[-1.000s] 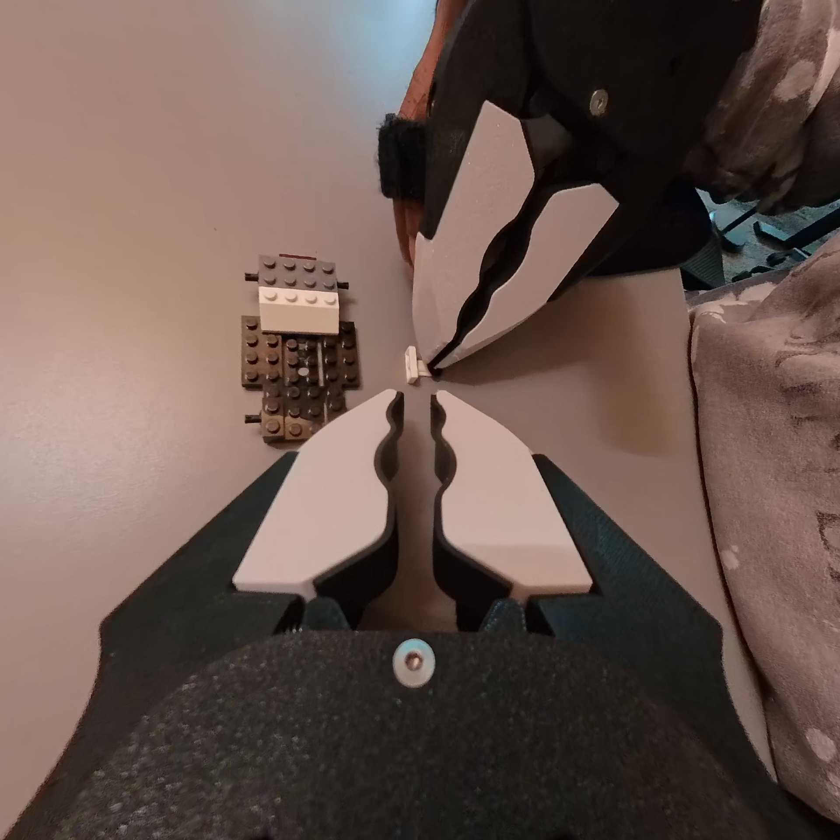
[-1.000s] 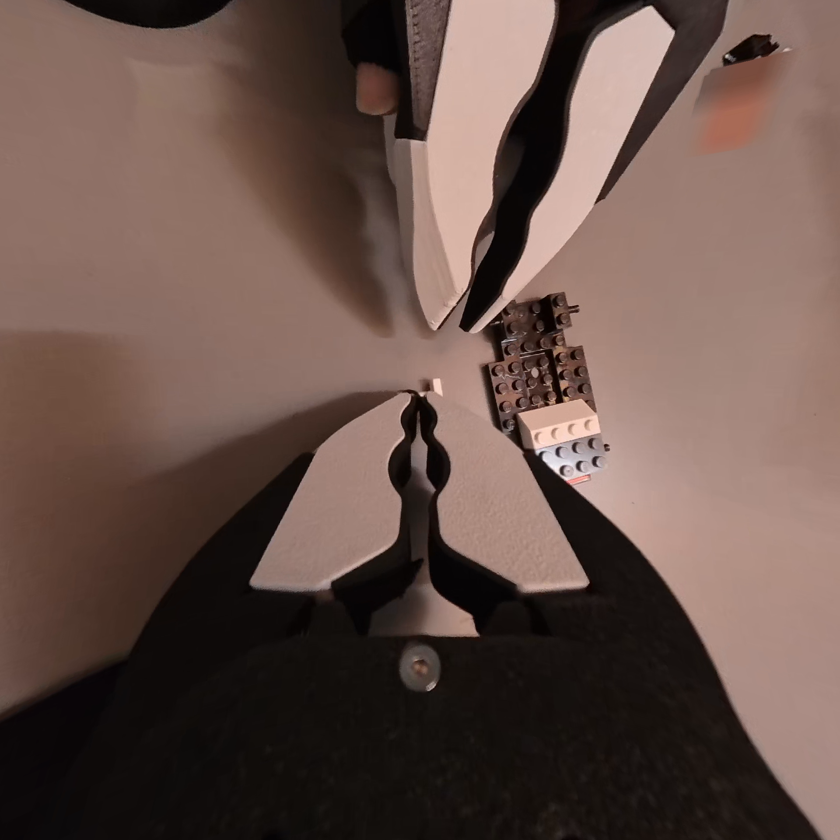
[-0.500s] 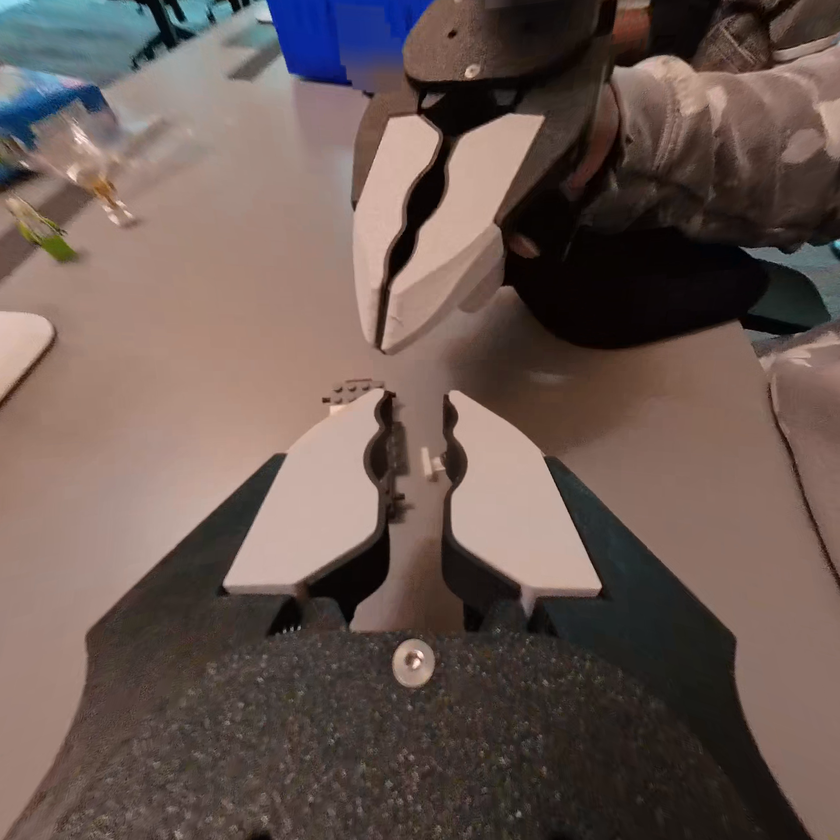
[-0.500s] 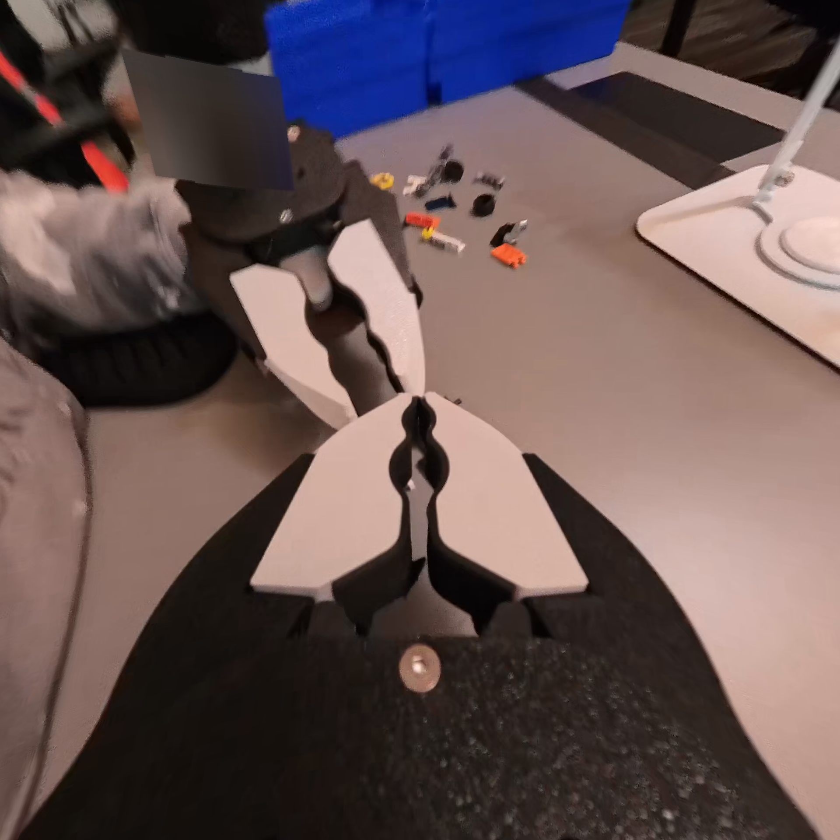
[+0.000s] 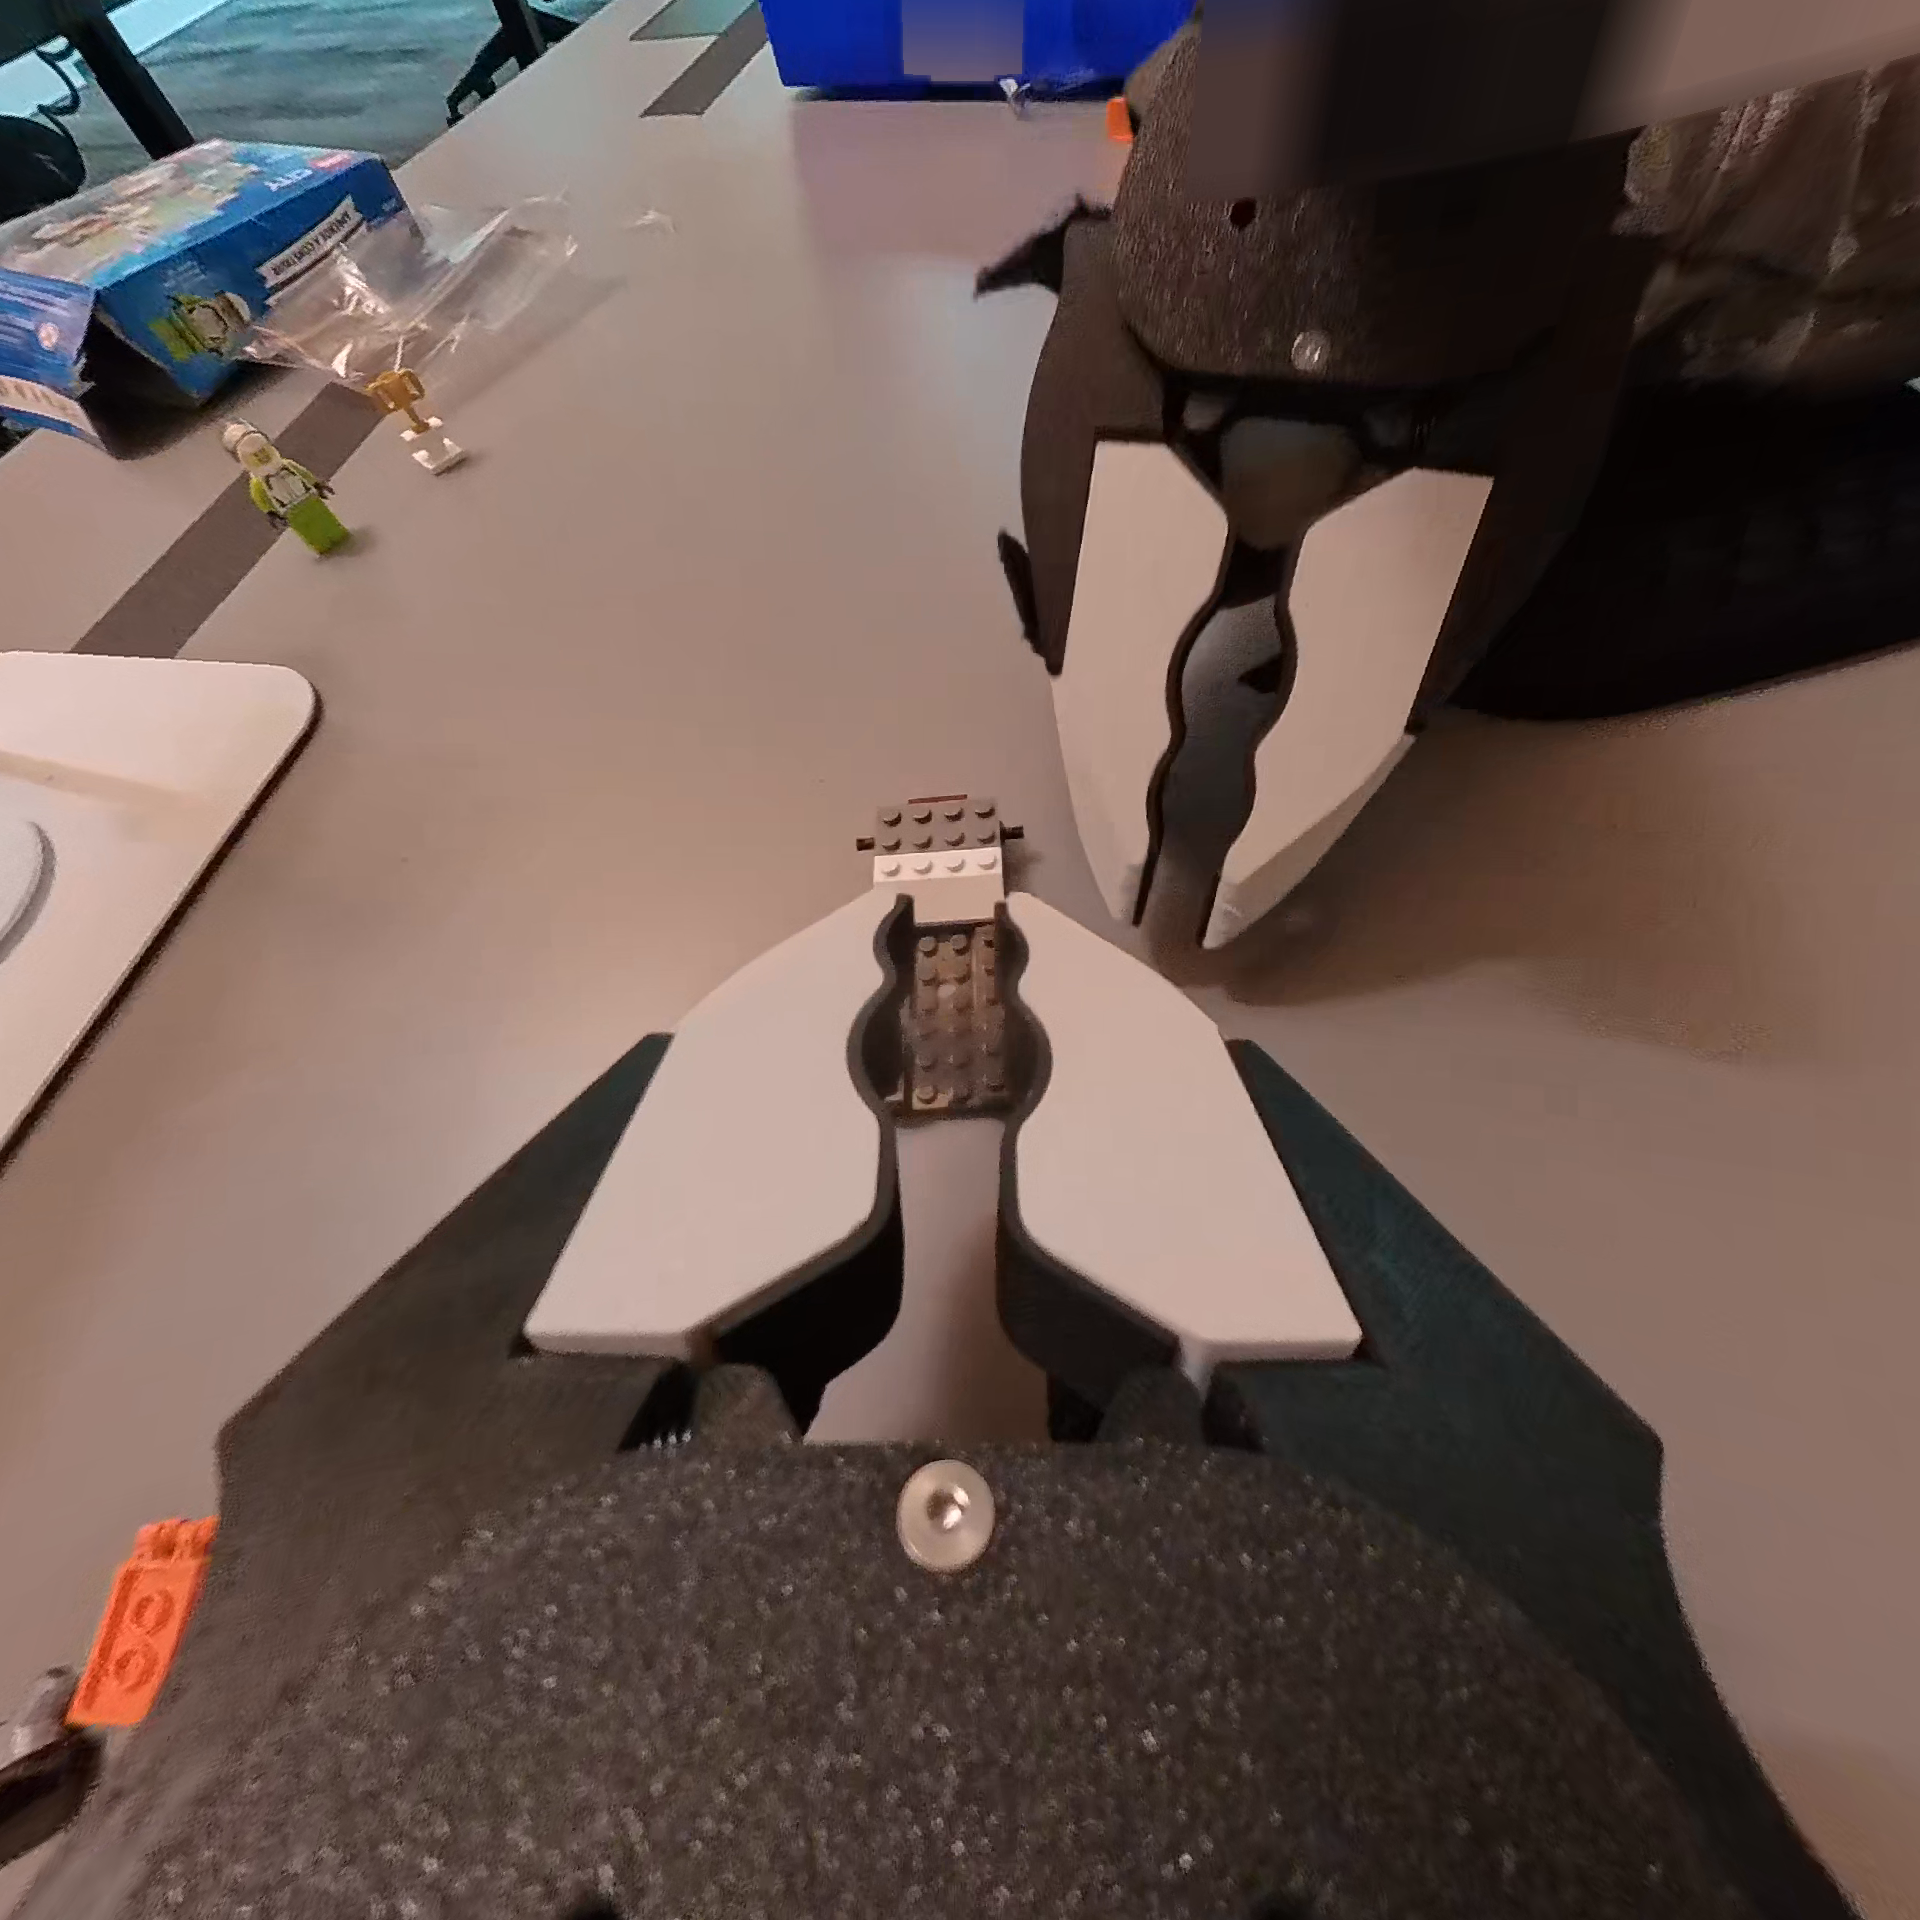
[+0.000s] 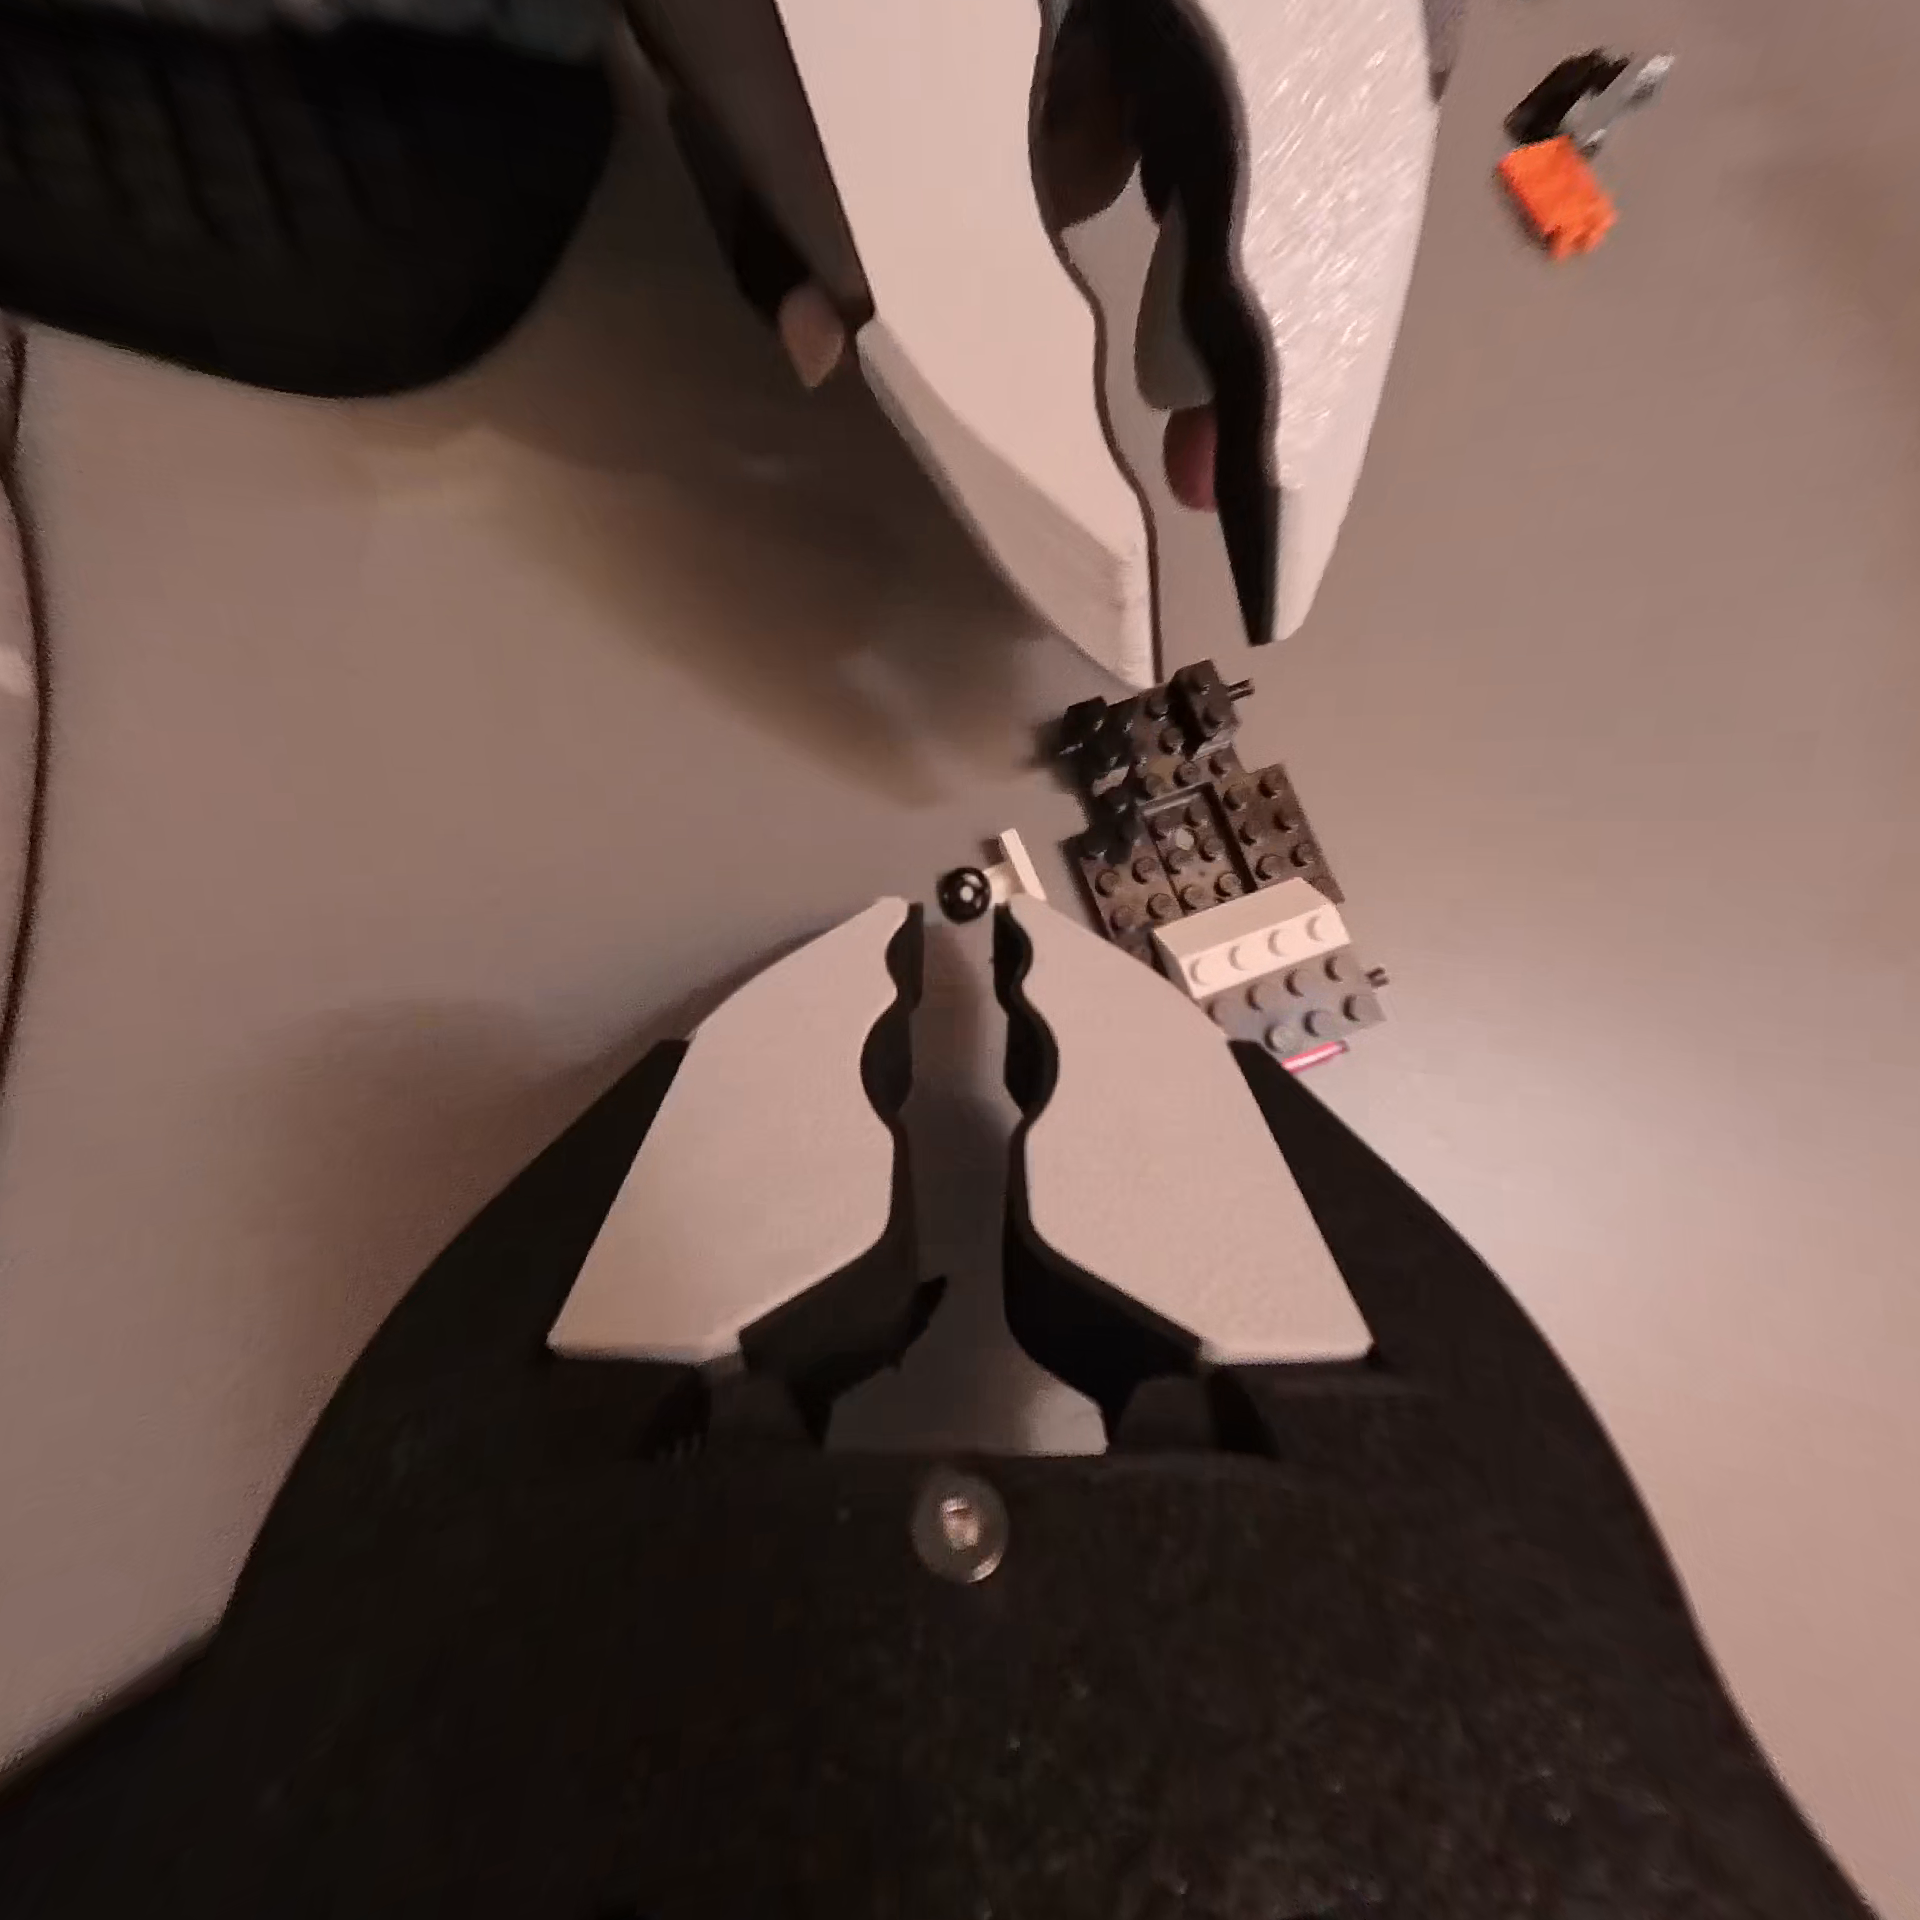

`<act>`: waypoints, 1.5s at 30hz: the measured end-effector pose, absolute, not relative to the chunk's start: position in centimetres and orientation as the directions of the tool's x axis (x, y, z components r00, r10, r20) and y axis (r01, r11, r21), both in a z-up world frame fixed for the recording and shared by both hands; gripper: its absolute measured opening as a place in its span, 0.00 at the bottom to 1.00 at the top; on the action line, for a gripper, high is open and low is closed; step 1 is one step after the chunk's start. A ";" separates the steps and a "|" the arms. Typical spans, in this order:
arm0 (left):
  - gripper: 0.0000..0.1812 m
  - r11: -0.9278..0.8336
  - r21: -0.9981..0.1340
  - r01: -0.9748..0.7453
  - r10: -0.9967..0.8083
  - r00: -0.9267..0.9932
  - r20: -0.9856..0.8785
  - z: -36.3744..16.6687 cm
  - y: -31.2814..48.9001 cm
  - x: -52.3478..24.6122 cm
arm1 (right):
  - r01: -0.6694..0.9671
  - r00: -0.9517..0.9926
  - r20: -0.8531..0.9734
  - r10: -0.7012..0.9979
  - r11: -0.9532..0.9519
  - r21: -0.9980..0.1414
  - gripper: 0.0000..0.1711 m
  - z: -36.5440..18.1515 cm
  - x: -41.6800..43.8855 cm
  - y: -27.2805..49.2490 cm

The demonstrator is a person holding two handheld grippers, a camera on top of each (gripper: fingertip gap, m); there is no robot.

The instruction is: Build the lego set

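The dark grey lego chassis (image 5: 951, 1023) with a white sloped brick (image 5: 940, 871) lies on the grey table. My left gripper (image 5: 953, 904) is open and hovers over it, so the chassis shows through the gap between the fingers. In the right wrist view the chassis (image 6: 1195, 831) and white brick (image 6: 1257, 935) lie right of my right gripper (image 6: 954, 909). That gripper is narrowly open, its tips at a small white piece with a black round part (image 6: 966, 891) on the table. It also shows in the left wrist view (image 5: 1174, 925), right of the chassis, tips down near the table.
A blue lego box (image 5: 197, 270), a clear bag (image 5: 457, 260), a green minifigure (image 5: 286, 488) and a gold trophy piece (image 5: 410, 405) lie far left. A white board (image 5: 135, 748) is at the left edge. Orange pieces (image 5: 145, 1631) (image 6: 1553, 203) lie nearby. There is about 6 cm between the tips of the two grippers. The green minifigure (image 5: 286, 488) is about 35 cm from both grippers' fingertips.
My left gripper has moved over the chassis. My right gripper was shut and is now narrowly open, with the small white and black piece at its tips.
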State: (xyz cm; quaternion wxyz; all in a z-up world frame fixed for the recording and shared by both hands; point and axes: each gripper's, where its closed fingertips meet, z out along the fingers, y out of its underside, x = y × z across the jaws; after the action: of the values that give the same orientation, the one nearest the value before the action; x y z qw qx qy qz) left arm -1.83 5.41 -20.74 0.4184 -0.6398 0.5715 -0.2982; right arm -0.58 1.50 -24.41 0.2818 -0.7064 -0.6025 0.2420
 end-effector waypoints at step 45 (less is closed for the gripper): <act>0.09 -0.206 -0.848 -0.489 -0.969 -0.016 0.245 -21.4 2.4 -3.1 | 0.728 -0.309 0.400 0.863 0.486 -0.485 0.06 -21.3 -2.1 1.9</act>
State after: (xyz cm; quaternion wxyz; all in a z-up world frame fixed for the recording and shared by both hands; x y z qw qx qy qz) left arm -3.07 2.36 -21.45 0.2774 -0.6444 0.5657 -0.4333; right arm -2.10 1.95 -21.29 0.3156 -0.4957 -0.8020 0.1070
